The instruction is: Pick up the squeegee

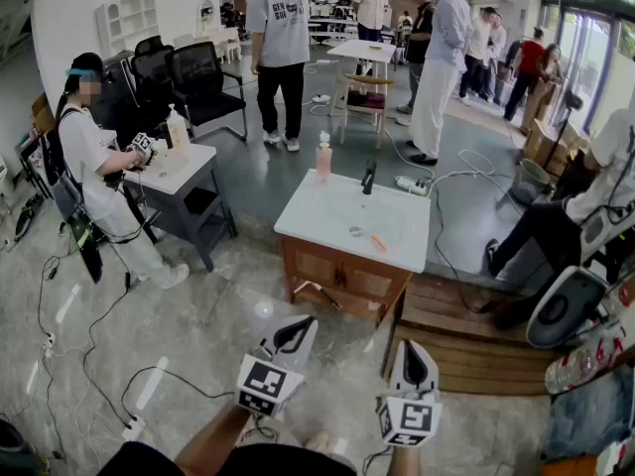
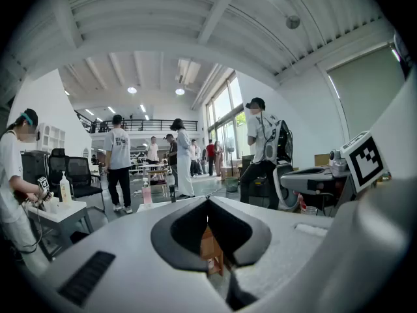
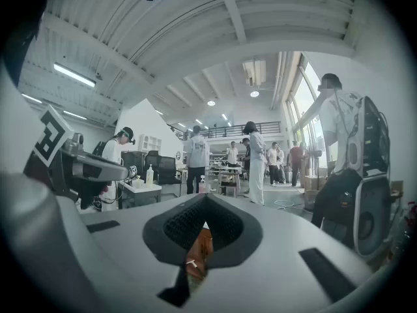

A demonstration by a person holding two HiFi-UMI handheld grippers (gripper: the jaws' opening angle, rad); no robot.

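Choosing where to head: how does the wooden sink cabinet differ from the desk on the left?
The cabinet has a wooden base, the desk a dark one. The cabinet's top holds a basin and black tap; the desk's top is flat. The cabinet carries a pink bottle, the desk a pale bottle. Both tops are white.
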